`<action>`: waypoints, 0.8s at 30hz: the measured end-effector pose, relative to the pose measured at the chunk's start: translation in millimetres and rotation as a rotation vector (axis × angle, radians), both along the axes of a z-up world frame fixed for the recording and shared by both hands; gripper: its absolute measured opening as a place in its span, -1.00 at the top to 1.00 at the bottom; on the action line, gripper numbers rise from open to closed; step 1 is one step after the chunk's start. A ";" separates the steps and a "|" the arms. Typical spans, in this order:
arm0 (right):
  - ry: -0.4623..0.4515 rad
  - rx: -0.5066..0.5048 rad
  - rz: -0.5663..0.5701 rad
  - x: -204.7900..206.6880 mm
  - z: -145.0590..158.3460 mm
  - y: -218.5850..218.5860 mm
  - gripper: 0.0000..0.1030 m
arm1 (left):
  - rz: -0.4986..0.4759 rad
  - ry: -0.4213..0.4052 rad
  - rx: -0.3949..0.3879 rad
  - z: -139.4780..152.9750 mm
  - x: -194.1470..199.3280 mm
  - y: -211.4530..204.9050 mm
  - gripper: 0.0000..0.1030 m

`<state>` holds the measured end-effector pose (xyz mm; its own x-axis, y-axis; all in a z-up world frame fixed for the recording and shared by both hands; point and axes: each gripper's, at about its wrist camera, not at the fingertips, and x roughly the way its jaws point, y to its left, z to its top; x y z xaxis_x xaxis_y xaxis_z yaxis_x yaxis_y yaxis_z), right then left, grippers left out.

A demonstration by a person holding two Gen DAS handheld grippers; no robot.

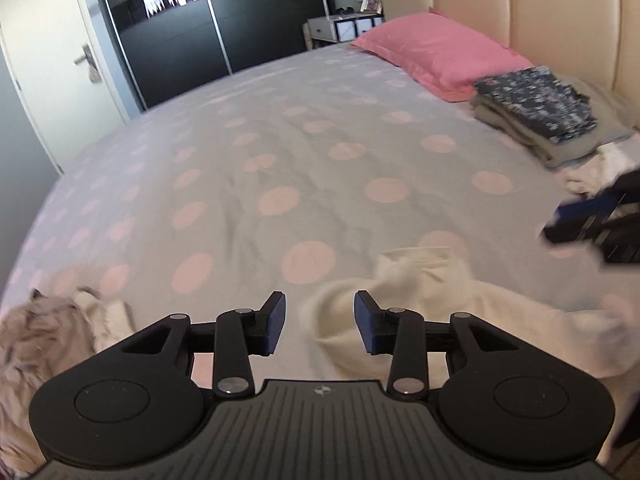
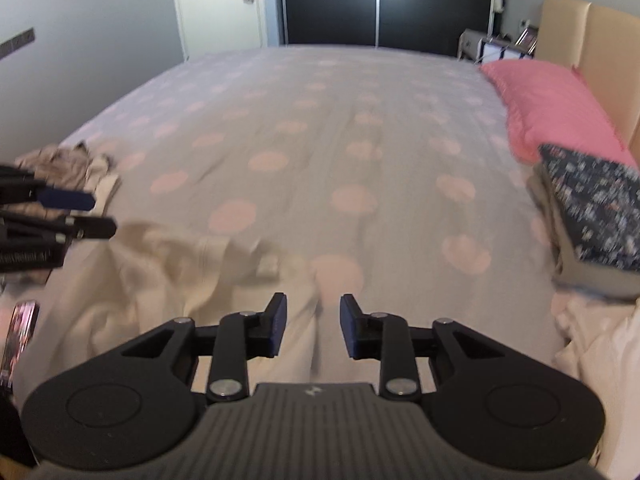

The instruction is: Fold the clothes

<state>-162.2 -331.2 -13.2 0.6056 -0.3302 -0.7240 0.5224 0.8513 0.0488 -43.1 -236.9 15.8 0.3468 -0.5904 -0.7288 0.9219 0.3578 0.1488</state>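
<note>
1. So the thing to fold here is a crumpled cream-white cotton garment (image 1: 420, 304) lying loose at the near edge of the bed with the grey sheet covered in pale pink dots (image 1: 280, 140). It sits right under both tools, bunched up rather than spread flat.

2. Left gripper (image 1: 320, 320): jaws apart, nothing between the pads, hovering just over the garment's left side. Right gripper (image 2: 313, 322): also apart and empty, over the garment's right edge where it meets the sheet.

3. Handling guess: it looks light, soft and floppy, zero stiffness, so it'll sag and drag wherever it isn't held. Not fragile, probably not slippery on a cotton sheet. I'd pinch a hem or a corner with each tool, one layer only, and pull it flat before any fold.

4. There's a seam or band-like edge (image 2: 216, 252) in the right view that seems like a decent place to grab.

5. Hard to make out: what kind of garment it even is. Both views are blurred, and its near part is cut off behind the tool bodies.

6. Other stuff: a stack of folded clothes with a dark navy floral piece on top (image 1: 536, 108) by the pink pillow (image 1: 432, 52), a beige crumpled heap (image 1: 36, 328) off left, and more white fabric (image 2: 600, 352) far right, partly out of frame.
</note>
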 end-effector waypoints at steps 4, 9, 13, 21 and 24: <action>0.068 0.052 0.054 -2.3 -20.3 19.4 0.38 | -0.047 0.108 0.060 -15.2 -27.4 -4.7 0.13; 0.141 0.071 0.087 -9.7 -41.1 40.0 0.27 | 0.013 0.182 0.140 -45.8 -38.8 -9.5 0.13; 0.182 0.043 0.132 -15.8 -53.1 53.9 0.20 | 0.084 0.229 0.131 -56.1 -36.9 -13.0 0.11; 0.264 -0.012 0.139 -17.4 -70.3 52.1 0.54 | 0.169 0.168 0.182 -80.0 -48.5 -32.5 0.50; 0.255 -0.022 0.111 -22.9 -69.6 46.0 0.77 | 0.185 0.167 0.187 -80.4 -41.9 -26.5 0.87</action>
<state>-185.1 -285.2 -82.8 0.4381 -0.2891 -0.8512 0.4189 0.9034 -0.0912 -85.0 -263.4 -64.6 0.3025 -0.3784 -0.8748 0.8608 0.5026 0.0802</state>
